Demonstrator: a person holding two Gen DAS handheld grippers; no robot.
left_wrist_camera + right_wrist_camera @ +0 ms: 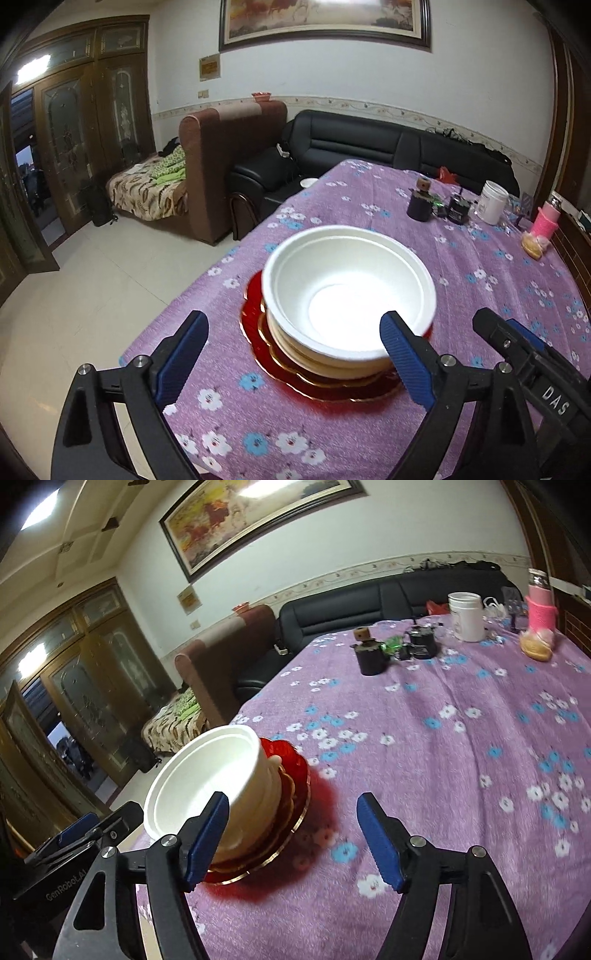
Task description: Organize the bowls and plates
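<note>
A stack of white foam bowls (347, 295) sits on red gold-rimmed plates (321, 384) near the table's left edge; the stack also shows in the right wrist view (207, 779), on the red plates (291, 775). My left gripper (295, 358) is open and empty, just in front of the stack, its right finger (406, 362) overlapping the bowl rim in view. My right gripper (291, 838) is open and empty, to the right of the stack, and shows in the left wrist view (517, 347).
The table has a purple flowered cloth (369, 214). At its far end stand a dark jar (420, 206), a black pot (458, 210), a white tub (491, 203), a pink bottle (546, 218) and a bun (533, 245). A black sofa (369, 144) lies beyond.
</note>
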